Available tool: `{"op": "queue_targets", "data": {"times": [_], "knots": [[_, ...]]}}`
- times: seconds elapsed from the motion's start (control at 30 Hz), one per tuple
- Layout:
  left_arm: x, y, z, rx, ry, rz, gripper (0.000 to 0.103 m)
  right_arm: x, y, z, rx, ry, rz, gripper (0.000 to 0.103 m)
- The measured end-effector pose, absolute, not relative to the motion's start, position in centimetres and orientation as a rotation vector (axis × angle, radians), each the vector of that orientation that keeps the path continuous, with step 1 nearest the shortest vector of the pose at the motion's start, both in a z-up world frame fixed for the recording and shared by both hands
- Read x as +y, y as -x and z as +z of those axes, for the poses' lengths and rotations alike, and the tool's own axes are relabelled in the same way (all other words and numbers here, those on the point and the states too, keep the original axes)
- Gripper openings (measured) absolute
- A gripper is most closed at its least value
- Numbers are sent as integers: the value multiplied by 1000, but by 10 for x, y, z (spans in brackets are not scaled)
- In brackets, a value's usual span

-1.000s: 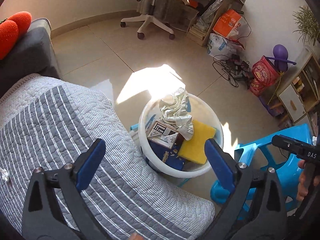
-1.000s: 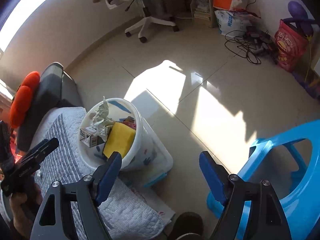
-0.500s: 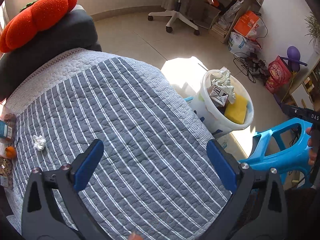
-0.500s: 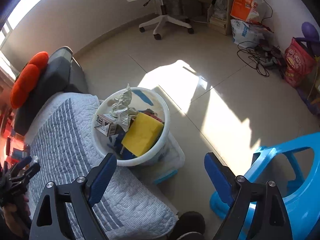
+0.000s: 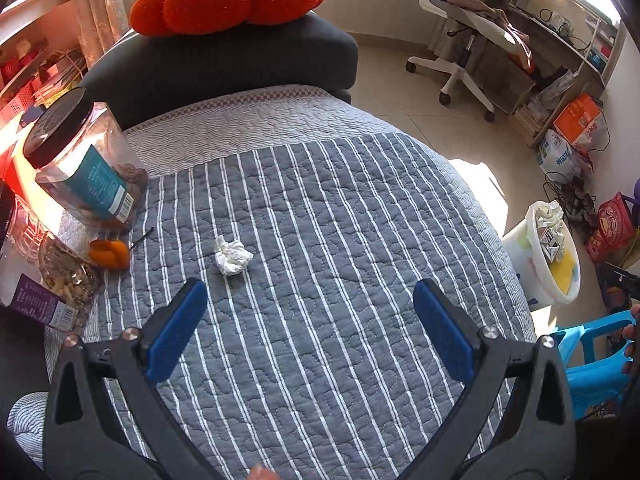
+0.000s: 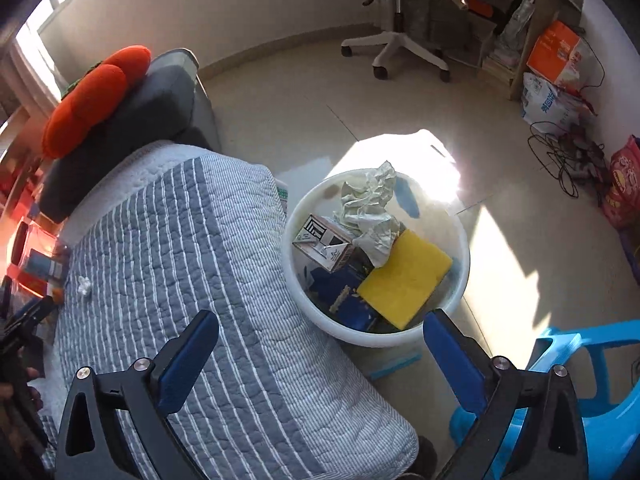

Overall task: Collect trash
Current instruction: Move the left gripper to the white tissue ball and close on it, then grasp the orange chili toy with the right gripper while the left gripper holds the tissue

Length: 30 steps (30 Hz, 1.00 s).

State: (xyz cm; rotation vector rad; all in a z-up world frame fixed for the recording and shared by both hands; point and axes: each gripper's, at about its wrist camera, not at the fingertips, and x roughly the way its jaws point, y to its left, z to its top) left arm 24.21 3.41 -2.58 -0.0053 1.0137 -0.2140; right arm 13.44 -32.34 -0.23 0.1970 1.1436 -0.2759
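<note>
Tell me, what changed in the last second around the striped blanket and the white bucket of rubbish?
The left gripper swung from the white plastic bucket over the grey striped quilt, bringing the crumpled white tissue into view ahead of its open jaws. The right gripper drifted nearer the bucket, its empty jaws just opening wider. Nothing was grasped or released; the bucket's contents look unchanged.

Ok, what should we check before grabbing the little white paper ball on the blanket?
1. Left hand-held gripper open and empty: ok.
2. Crumpled tissue in view, lying free on the striped blanket: ok.
3. Tissue between the left fingers: not ok; it lies ahead, nearer the left finger.
4. Orange peel and jar clear of the tissue: ok.
5. White bucket has room: ok, though already quite full.
6. Right hand-held gripper open, empty: ok; its jaws have just been opening.
</note>
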Motion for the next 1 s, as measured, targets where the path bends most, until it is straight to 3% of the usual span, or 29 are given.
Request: {"op": "queue_targets", "data": {"times": [0.3, 0.43, 0.77, 0.87, 1.0], "knots": [[74, -282, -86, 1200, 142, -103, 100, -274, -165, -26, 1195, -172, -205, 103], [74, -294, -100, 1198, 149, -69, 82, -263, -172, -36, 1229, -158, -195, 103], [74, -317, -122, 1177, 144, -26, 53, -259, -176, -48, 1278, -125, -192, 103], [76, -319, -127, 1182, 137, -20, 37, -257, -176, -49, 1285, -113, -188, 103], [77, -317, -121, 1180, 133, -44, 32, -255, -176, -51, 1292, -110, -184, 103]]}}
